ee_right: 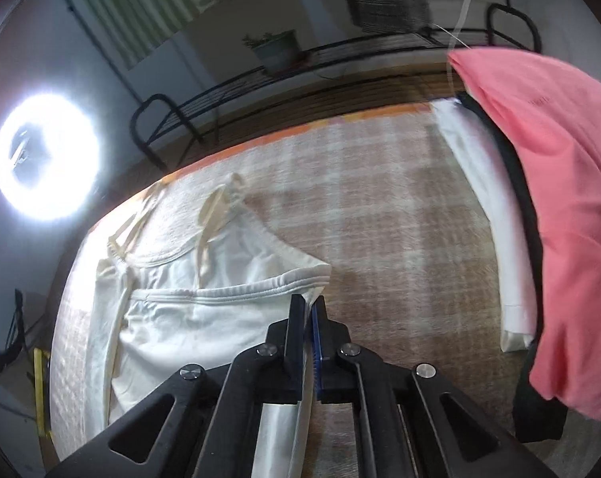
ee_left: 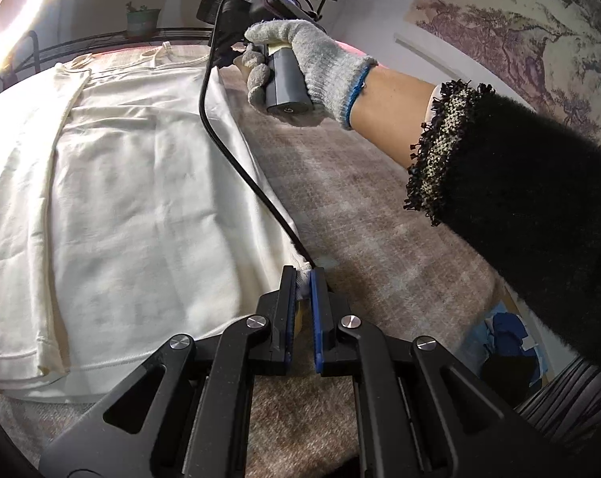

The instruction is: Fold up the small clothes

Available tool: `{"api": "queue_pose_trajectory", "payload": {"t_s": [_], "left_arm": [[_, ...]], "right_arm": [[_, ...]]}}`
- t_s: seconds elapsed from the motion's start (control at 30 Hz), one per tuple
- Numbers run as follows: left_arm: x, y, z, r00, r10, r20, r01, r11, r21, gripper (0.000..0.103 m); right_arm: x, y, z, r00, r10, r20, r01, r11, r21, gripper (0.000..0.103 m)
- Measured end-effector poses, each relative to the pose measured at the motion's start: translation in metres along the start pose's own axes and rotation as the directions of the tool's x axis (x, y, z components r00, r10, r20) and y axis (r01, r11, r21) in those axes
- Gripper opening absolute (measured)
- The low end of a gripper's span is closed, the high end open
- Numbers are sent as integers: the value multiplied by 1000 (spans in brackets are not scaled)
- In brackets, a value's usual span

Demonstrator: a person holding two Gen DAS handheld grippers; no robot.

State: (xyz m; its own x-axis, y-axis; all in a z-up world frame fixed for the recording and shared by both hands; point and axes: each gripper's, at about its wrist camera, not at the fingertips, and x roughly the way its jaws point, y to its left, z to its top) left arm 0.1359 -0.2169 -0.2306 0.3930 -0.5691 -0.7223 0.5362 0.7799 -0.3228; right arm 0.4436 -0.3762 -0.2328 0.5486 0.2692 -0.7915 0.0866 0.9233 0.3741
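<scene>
A cream camisole (ee_left: 141, 183) is being held spread flat on the plaid table cover (ee_left: 380, 239), and every other place is given relative to this garment. Its near hem corner is being pinched by the left gripper (ee_left: 303, 279), whose jaws are being kept nearly closed with a tuft of cream cloth between them. At the far end of the same side edge, the top corner by the armhole band is being clamped by the right gripper (ee_right: 309, 304), its jaws likewise being pressed together on the fabric. The gloved right hand (ee_left: 296, 63) is being held above that far corner, and a black cable (ee_left: 237, 159) is trailing along the garment's right edge.

One lengthwise flap (ee_left: 41, 199) on the side opposite the grippers is already lying turned over the body, so the first fold is judged done. The gripped edge is judged to be awaiting its own fold inward, with a crosswise fold to follow.

Well to the right of the camisole, a pile is waiting: a pink garment (ee_right: 559, 199) draped over a black one (ee_right: 539, 410) and a white one (ee_right: 495, 219). Whether these are folded cannot be told.
</scene>
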Motion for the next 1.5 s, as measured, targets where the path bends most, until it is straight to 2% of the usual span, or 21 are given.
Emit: {"api": "queue_pose_trajectory", "payload": {"t_s": [0.07,0.17,0.3,0.5,0.7,0.97,1.1,1.27,1.37,1.4,1.43,1.5], "left_arm": [[-4,3,0,1000,-2,4,2,1000,-18,5],[-10,7,0,1000,-15,13,16,999,-47,5],[-19,8,1,999,-14,32,16,999,-51,5],[-35,24,0,998,-2,56,8,996,-92,5],[-45,42,-10,998,24,58,-16,991,-130,5],[-48,78,-24,996,78,30,-70,976,-206,5],[-49,87,-27,993,112,22,-105,972,-208,5],[-45,91,-31,990,142,-4,-140,969,-201,5],[-48,92,-29,988,156,-9,-155,968,-198,5],[-49,93,-29,987,161,-10,-160,968,-195,5],[-51,93,-30,986,168,-6,-166,967,-191,5],[-56,96,-32,985,175,1,-172,968,-182,5]], "right_arm": [[-1,3,1,1000,21,2,-21,1000,18,1],[-7,17,4,1000,26,16,-26,999,-19,0],[-15,31,9,998,52,33,-52,998,-20,0],[-16,48,15,999,39,34,-38,999,-17,0],[-12,82,14,999,35,31,-32,996,-81,0],[20,143,5,1000,13,-3,-14,981,-195,0],[38,167,-1,1000,-7,-21,2,971,-239,0],[58,178,-8,998,-47,-38,35,964,-263,1],[63,178,-11,997,-55,-45,41,963,-265,11],[63,177,-11,998,-38,-48,24,965,-260,19],[60,175,-11,999,-14,-48,1,968,-251,31],[48,171,-9,999,21,-28,-27,973,-230,33]]}}
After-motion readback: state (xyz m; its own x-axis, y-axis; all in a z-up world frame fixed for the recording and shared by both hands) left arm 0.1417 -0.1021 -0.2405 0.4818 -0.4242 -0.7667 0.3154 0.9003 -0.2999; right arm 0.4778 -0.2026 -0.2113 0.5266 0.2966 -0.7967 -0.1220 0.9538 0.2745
